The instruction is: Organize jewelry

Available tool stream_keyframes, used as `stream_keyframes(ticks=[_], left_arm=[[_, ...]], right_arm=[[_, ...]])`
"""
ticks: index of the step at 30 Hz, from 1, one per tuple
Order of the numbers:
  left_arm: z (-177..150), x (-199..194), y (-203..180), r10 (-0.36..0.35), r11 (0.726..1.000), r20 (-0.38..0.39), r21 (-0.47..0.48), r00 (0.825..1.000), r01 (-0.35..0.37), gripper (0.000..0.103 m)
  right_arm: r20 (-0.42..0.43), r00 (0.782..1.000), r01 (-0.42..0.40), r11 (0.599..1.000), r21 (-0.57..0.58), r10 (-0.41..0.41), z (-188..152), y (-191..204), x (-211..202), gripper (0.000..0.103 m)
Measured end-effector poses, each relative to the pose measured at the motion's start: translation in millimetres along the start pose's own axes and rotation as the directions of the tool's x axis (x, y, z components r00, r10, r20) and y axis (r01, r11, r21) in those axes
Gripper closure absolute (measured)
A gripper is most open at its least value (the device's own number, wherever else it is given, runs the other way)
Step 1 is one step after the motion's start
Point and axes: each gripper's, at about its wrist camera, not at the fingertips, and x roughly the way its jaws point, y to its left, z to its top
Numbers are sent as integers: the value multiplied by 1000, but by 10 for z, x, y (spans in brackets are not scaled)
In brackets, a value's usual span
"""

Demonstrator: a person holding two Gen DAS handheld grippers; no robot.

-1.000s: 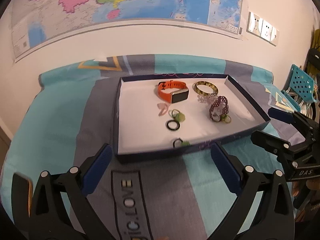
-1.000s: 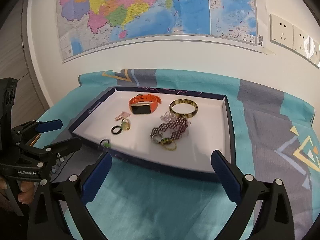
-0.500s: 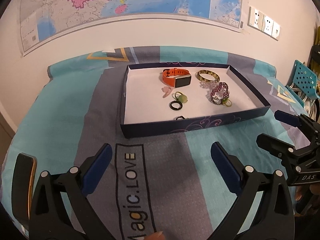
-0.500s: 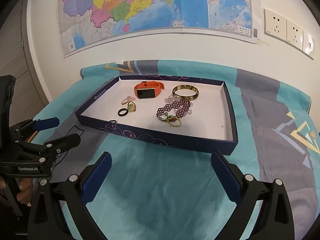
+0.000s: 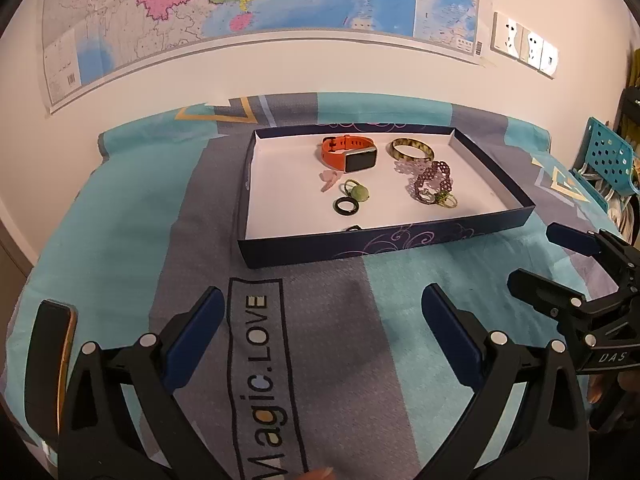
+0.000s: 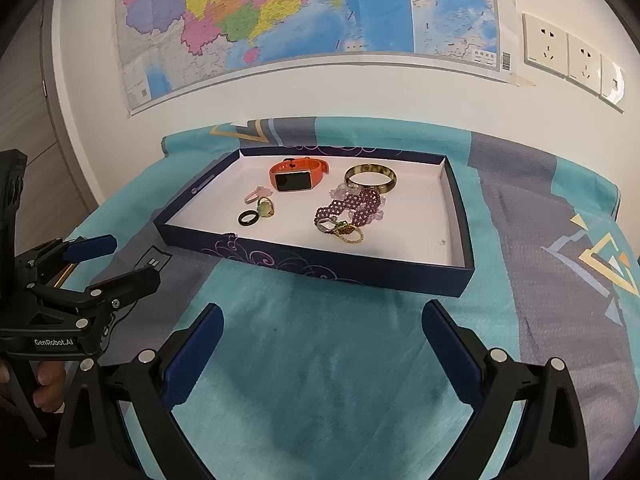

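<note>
Teal-grey blanket point(image 6: 320, 360), wall map point(image 6: 304, 12), jewelry tray point(image 6: 460, 276), both tools point(image 5: 320, 320) point(image 6: 320, 336) wide, empty.

Even indoor light, sharp focus, strong fisheye bending, dark corners.

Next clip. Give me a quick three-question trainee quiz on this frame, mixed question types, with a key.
1. True or false: the orange watch lies inside the tray.
2. Which sits nearest the black ring? A) green-stone ring B) bangle C) beaded bracelet
3. Fill in: both the left gripper and the right gripper are ____ and hold nothing.

Key: 1 true; 2 A; 3 open
</note>
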Motion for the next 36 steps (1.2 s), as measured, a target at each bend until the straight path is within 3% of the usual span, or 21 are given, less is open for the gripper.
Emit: stream_keyframes(ticks=[36], left_arm=[[-53,-11,-21,9,1000,-3,3,1000,-9,6]], right_arm=[[-20,1000,1,1000,10,0,-41,23,44,7]])
